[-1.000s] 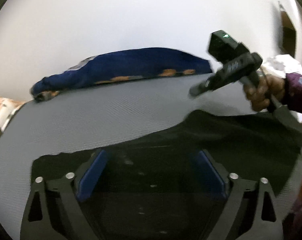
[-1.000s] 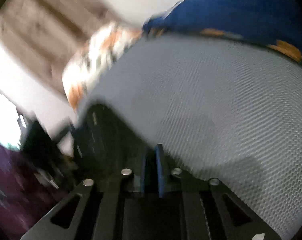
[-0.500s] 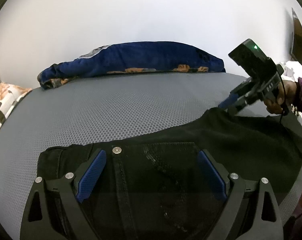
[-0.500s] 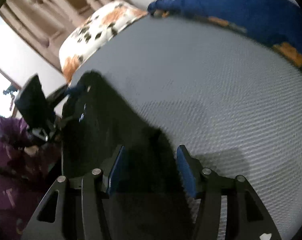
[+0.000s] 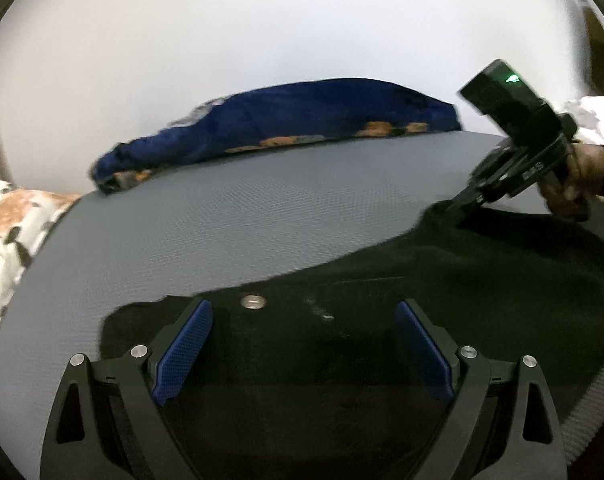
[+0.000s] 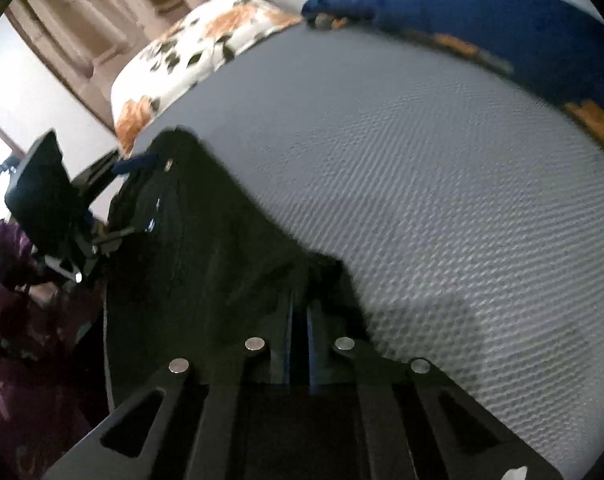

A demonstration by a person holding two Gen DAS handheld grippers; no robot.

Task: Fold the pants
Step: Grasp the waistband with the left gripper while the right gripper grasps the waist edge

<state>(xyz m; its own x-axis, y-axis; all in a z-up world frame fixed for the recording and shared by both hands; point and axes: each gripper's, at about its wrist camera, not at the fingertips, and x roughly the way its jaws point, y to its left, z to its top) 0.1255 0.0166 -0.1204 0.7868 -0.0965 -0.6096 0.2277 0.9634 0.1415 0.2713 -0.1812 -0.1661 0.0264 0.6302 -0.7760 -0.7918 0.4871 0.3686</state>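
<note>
Black pants (image 5: 442, 288) lie on the grey mesh bed surface (image 5: 229, 220), waistband end with a metal button (image 5: 253, 302) under my left gripper (image 5: 302, 344). The left gripper is open, its blue pads (image 5: 185, 344) spread over the waistband. My right gripper (image 6: 299, 320) is shut on the far edge of the pants (image 6: 221, 248), pinching a raised fold. In the left wrist view the right gripper (image 5: 458, 204) shows at the right, held by a hand, tips on the pants' edge. In the right wrist view the left gripper (image 6: 133, 166) shows at the left over the waistband.
A dark blue blanket with orange print (image 5: 293, 120) lies along the back of the bed by a white wall. A white and orange floral pillow (image 5: 5, 220) sits at the left edge. Wooden furniture (image 6: 101, 32) stands beyond the bed.
The right gripper was open half a second ago and has closed on the pants' edge, lifting it slightly. The left gripper stays open over the waistband.
</note>
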